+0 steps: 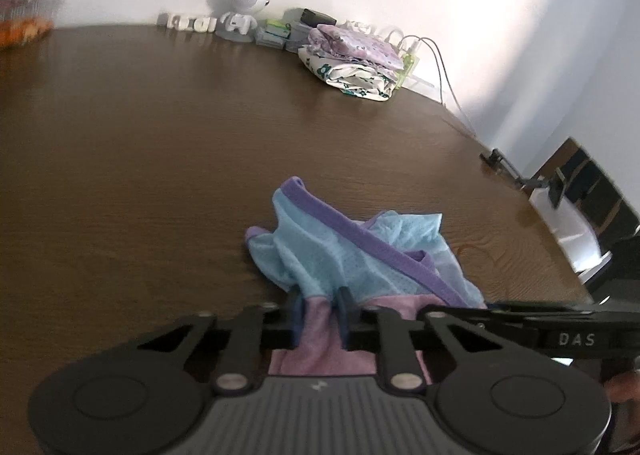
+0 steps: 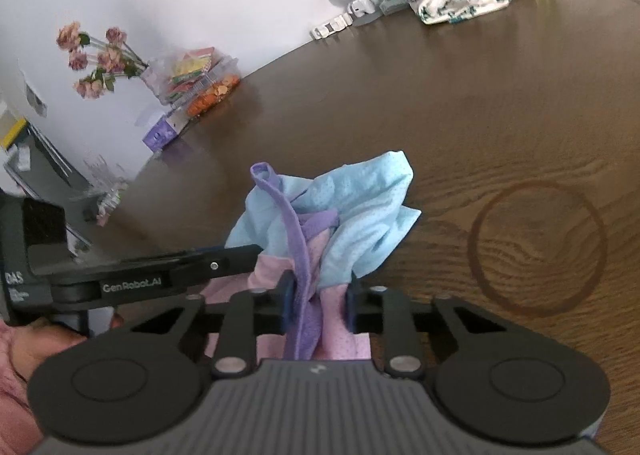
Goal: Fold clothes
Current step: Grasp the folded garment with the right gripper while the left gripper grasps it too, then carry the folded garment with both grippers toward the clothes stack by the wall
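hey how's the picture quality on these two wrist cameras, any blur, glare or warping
Left wrist view: strong fisheye bending of the table edge, bright wash on the wall at upper right, colourful items at far left smeared. Right wrist view: same warping, flowers soft, mesh garment fairly sharp, dark corner vignetting.

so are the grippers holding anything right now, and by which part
Both hold the same blue and pink mesh garment. The left gripper pinches its pink section; the right gripper pinches the pink section together with the purple trim band.

Crumpled blue mesh garment [image 1: 340, 251], purple trim, pink part, bunched on table
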`<state>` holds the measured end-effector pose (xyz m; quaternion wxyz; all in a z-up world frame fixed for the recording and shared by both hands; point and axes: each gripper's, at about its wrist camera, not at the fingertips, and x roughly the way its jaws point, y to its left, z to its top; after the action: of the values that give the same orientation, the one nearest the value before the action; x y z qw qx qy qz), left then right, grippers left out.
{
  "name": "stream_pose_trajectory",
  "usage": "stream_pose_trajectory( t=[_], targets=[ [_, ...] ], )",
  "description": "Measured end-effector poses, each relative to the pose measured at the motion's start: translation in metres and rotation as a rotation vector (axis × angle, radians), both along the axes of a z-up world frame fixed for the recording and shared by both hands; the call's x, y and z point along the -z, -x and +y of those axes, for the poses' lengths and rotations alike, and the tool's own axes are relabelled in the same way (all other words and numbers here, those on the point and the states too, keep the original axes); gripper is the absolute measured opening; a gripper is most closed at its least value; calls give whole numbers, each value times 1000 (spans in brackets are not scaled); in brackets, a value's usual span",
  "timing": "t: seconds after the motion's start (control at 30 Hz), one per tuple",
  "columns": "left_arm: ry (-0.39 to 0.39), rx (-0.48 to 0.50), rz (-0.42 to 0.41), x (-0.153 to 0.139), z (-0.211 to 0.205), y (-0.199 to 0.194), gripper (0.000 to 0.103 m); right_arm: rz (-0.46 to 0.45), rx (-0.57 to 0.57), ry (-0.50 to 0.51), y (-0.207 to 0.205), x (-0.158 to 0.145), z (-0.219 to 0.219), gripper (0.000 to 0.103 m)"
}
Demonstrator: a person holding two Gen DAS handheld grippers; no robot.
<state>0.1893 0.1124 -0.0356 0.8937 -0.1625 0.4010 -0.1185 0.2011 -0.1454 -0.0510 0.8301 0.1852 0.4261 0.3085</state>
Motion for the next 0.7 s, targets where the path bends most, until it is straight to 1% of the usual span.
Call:
stream_pose_trajectory(
  t=[0.1, 0.23, 0.3, 0.53, 0.7],
  targets=[
    [44, -13, -1, 2, 3, 1, 8, 13, 3, -25, -2, 1, -4, 17],
    [65, -15, -14, 0, 2, 3, 6, -7, 1, -25, -3, -5, -6, 16],
    [69, -10, -26, -4, -2, 2, 4, -22, -1, -24, -3, -10, -7, 16],
    [66, 6, -84, -24, -15, -4, 4, -80, 6, -23, -8, -29, -12, 15],
    [66, 13, -103, -33, -21, -10, 3, -103, 10, -28, -13, -38, -18, 15]
  ],
)
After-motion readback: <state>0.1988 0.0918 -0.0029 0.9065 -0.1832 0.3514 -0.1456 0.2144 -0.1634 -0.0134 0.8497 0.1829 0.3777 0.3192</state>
